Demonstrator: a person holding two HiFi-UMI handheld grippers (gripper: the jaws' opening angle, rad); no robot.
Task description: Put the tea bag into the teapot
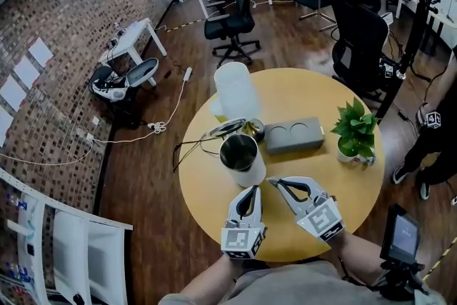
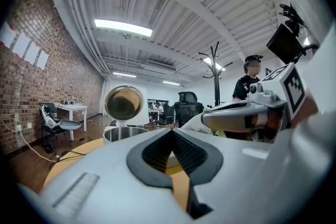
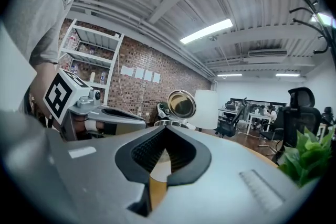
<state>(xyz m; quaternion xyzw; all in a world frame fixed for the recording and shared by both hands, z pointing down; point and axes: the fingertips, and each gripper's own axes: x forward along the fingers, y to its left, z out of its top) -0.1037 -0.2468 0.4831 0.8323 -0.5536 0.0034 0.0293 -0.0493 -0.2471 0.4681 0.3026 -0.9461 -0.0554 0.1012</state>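
The teapot is a white kettle with a steel inside, standing near the middle of the round yellow table; its round lid is swung open behind it. I see no tea bag in any view. My left gripper lies on the table just in front of the teapot, jaws shut and empty. My right gripper rests beside it to the right, also shut on nothing. In the left gripper view the teapot's rim and lid stand ahead of my left gripper. My right gripper sees the lid too.
A tall white jug stands behind the teapot. A grey box with two round recesses and a potted plant sit to the right. A black cable trails off the table's left. A person stands at the right; office chairs are beyond.
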